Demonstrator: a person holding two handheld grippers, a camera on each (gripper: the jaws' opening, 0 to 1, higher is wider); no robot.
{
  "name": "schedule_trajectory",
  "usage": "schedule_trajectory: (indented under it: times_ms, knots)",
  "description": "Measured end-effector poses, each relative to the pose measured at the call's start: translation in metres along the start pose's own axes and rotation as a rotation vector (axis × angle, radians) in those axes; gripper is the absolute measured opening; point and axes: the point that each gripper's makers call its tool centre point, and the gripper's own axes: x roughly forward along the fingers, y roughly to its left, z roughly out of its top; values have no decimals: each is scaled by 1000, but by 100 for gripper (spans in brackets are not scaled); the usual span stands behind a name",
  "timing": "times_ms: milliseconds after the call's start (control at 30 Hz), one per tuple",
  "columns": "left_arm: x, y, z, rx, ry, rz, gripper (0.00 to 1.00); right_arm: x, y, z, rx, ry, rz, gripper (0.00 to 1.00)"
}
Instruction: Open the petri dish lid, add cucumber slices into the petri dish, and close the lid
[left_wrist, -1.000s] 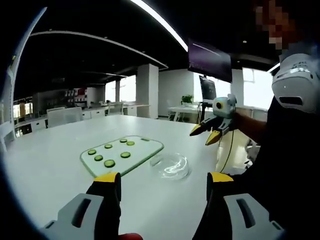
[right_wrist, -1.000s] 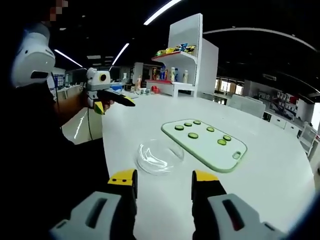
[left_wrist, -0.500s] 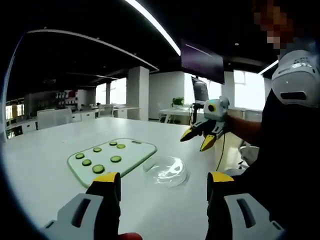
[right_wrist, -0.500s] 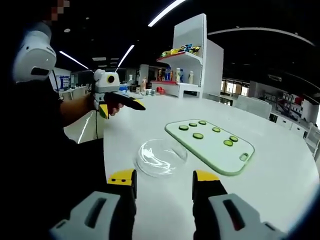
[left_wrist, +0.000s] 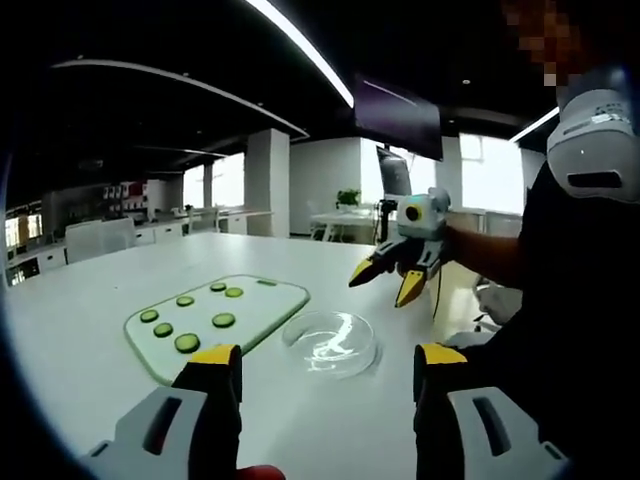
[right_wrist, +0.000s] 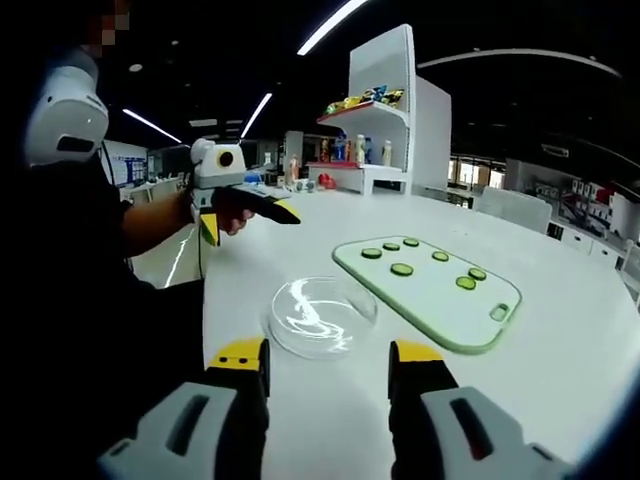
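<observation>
- The petri dish (left_wrist: 330, 343) (right_wrist: 320, 316) is clear, round and shallow, its lid on, flat on the white table just beside the cutting board's near edge.
- Six cucumber slices (left_wrist: 187, 342) (right_wrist: 402, 269), round and green, lie flat and apart on the pale green-rimmed cutting board (left_wrist: 262, 301) (right_wrist: 440, 300).

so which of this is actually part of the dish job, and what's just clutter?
In the job:
- petri dish, lid on
- cucumber slices
- cutting board
- left gripper, open
- right gripper, open

Lying about:
- shelf unit with bottles
- monitor
</observation>
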Motion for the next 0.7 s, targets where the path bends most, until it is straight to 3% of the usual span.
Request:
schedule_trajectory:
  times_ms: [700]
  knots:
    - [25, 5, -22, 3, 54, -57, 69, 25, -5, -4, 1, -17, 54, 52]
